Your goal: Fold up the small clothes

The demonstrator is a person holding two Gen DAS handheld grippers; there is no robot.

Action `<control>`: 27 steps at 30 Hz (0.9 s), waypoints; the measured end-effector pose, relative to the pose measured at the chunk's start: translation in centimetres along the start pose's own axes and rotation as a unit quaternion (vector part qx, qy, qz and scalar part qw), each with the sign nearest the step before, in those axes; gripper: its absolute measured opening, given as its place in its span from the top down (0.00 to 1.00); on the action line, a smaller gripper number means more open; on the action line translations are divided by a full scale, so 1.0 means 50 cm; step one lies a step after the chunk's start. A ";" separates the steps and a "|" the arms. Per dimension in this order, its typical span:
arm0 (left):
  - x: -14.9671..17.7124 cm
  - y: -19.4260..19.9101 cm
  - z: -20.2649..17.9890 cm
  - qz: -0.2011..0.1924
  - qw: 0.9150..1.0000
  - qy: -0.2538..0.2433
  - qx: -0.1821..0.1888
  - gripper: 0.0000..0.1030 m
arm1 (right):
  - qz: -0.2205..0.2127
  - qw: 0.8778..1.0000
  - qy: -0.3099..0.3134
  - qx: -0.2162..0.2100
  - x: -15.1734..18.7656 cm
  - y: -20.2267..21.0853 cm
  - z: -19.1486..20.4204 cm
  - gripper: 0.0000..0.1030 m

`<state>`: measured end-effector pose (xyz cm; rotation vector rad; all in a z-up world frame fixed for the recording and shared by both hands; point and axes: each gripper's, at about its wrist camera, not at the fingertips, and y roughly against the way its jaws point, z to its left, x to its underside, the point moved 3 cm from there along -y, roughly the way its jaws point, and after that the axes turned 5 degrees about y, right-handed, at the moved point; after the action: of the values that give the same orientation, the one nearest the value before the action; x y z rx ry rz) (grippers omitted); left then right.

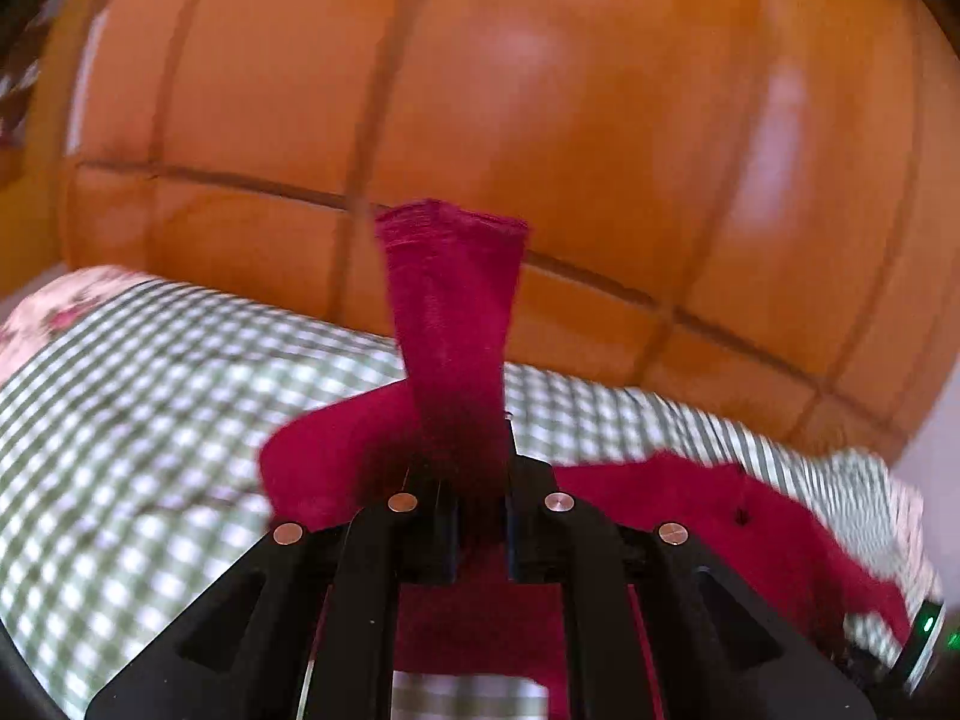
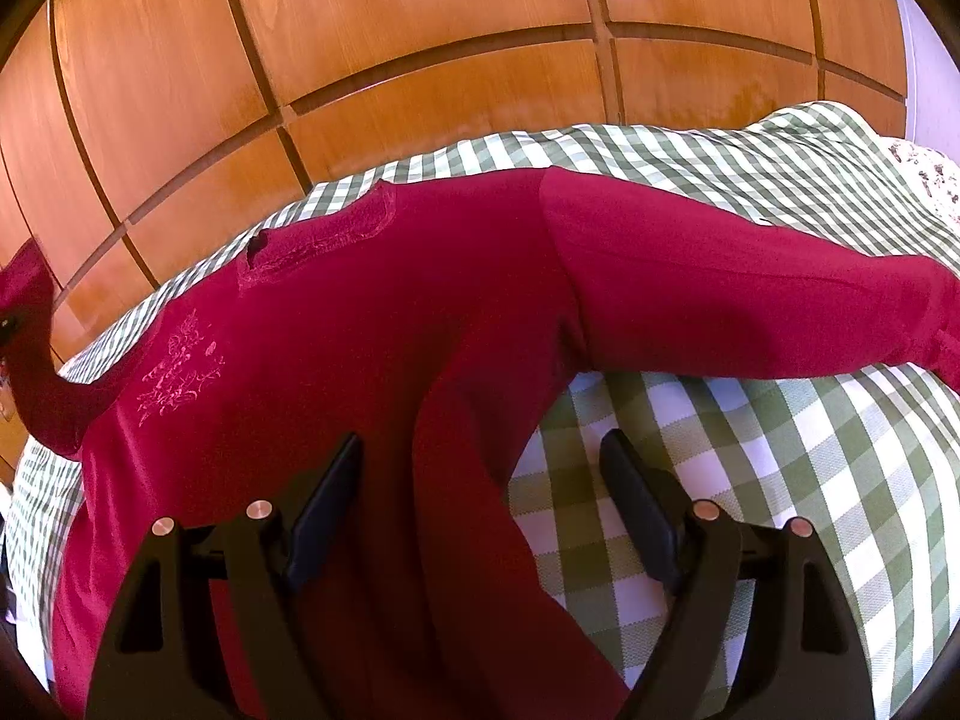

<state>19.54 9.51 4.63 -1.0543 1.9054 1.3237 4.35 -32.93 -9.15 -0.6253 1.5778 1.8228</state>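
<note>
A small crimson long-sleeved top (image 2: 384,312) lies spread on a green-and-white checked bedcover (image 2: 780,456), with a pale print on its chest and one sleeve (image 2: 750,300) stretched out to the right. My left gripper (image 1: 477,468) is shut on the other sleeve (image 1: 450,312) and holds it lifted, the cuff standing up above the fingers. That raised sleeve also shows at the left edge of the right wrist view (image 2: 30,324). My right gripper (image 2: 480,480) is open and empty, low over the top's side edge near the armpit.
A glossy wooden panelled wardrobe (image 2: 420,30) stands close behind the bed. A floral fabric patch (image 1: 66,306) lies at the far left of the bed in the left wrist view. Bare checked cover lies right of the top.
</note>
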 end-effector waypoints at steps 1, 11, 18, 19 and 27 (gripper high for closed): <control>0.017 -0.013 -0.039 0.007 1.000 -0.018 0.007 0.91 | 0.000 1.000 -0.001 -0.001 0.000 0.000 0.000 0.22; 0.152 -0.127 -0.289 0.066 0.991 -0.111 0.042 0.91 | 0.001 1.000 -0.008 -0.007 0.002 -0.003 -0.004 0.22; 0.243 -0.189 -0.365 0.096 0.980 -0.168 0.050 0.73 | 0.004 1.000 -0.004 -0.003 0.002 -0.005 -0.002 0.22; 0.254 -0.189 -0.366 0.105 0.978 -0.173 0.052 0.50 | 0.005 1.000 -0.004 -0.002 0.002 -0.006 -0.001 0.22; 0.290 -0.065 -0.340 0.071 0.968 -0.212 0.110 0.14 | 0.007 1.000 -0.002 0.000 0.003 -0.009 0.000 0.21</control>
<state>14.43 -11.12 -2.96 -0.4834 1.7684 1.2577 4.57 -32.87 -9.55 -0.6117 1.5838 1.8324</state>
